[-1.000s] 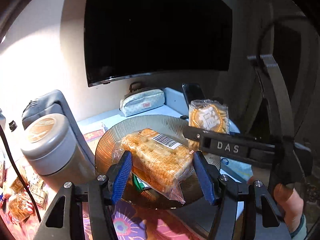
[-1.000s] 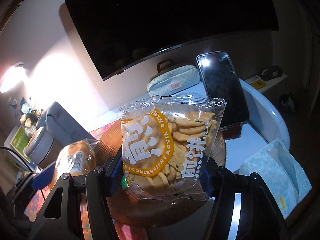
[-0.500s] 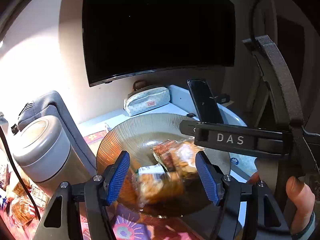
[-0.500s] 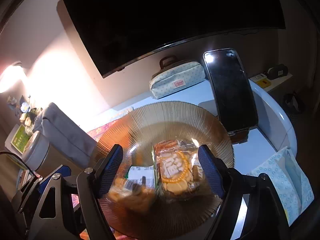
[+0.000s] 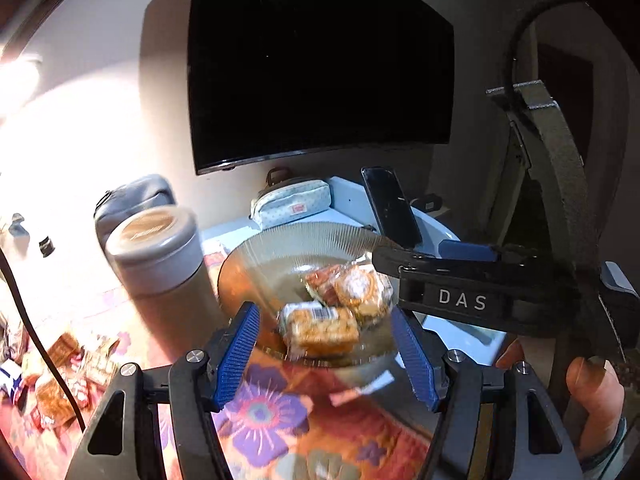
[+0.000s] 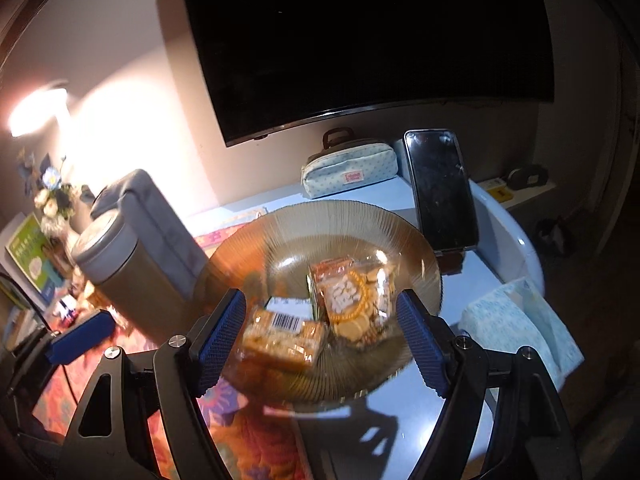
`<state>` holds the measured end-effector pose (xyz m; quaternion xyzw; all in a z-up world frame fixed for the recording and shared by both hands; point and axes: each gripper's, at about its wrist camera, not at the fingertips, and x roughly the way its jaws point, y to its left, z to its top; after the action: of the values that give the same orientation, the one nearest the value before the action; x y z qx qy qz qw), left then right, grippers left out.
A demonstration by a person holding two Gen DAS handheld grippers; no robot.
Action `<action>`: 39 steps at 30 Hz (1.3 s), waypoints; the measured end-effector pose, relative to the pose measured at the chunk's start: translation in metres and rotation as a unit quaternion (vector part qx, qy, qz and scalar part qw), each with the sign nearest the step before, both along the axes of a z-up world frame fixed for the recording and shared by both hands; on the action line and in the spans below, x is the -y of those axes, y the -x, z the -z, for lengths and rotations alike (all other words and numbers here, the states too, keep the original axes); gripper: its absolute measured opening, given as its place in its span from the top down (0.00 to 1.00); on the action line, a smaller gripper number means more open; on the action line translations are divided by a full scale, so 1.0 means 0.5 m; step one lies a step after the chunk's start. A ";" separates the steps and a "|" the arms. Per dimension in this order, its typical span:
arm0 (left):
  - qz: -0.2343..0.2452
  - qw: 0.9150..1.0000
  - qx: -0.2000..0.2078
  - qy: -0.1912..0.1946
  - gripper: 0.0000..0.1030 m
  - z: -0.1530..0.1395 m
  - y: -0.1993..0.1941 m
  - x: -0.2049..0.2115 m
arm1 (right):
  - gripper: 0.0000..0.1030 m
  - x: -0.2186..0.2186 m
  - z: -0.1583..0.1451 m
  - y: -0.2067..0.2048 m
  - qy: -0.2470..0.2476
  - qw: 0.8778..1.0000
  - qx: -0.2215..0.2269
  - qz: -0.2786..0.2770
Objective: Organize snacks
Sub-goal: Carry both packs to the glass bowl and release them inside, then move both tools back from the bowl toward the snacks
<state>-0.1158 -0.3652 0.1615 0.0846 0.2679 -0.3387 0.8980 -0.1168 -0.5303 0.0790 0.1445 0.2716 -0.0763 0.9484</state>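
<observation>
Now both the left gripper [image 5: 326,354] and right gripper [image 6: 320,338] hover released, empty, above two snack packs [image 6: 316,320] lying in the ribbed plate [image 6: 320,216].

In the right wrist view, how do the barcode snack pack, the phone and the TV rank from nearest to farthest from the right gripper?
1. Barcode snack pack: on the glass plate, just beyond the right gripper.
2. Phone: propped upright behind the plate, to the right.
3. TV: on the wall, farthest back.
</observation>
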 end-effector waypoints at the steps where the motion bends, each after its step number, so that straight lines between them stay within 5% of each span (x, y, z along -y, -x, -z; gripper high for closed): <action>1: -0.001 1.000 -0.002 0.001 0.36 0.000 0.006 -0.015 | 0.25 -0.011 -0.002 0.008 0.008 1.000 -0.001 0.003; 12: -0.049 0.999 0.001 0.003 0.36 0.011 0.038 -0.176 | 0.25 -0.160 -0.021 0.062 0.079 0.997 -0.005 -0.014; 21: -0.152 0.988 -0.017 0.020 0.35 0.034 0.019 -0.379 | 0.25 -0.301 -0.021 0.031 0.094 0.992 -0.011 -0.089; 27: -0.259 0.964 -0.042 0.033 0.23 0.074 -0.012 -0.579 | 0.25 -0.412 -0.001 -0.028 0.063 0.982 -0.031 -0.175; 35: -0.374 0.920 -0.089 0.072 0.23 0.120 -0.063 -0.864 | 0.25 -0.553 0.033 -0.137 0.005 0.960 -0.058 -0.275; 39: -0.368 0.920 -0.107 0.083 0.23 0.133 -0.122 -0.928 | 0.25 -0.601 0.052 -0.195 -0.034 0.950 -0.078 -0.300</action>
<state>-0.0550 0.0989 0.0948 -0.1314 0.3458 -0.0121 0.9290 -0.0191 -0.2297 0.0531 0.0817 0.3780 0.2103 0.8979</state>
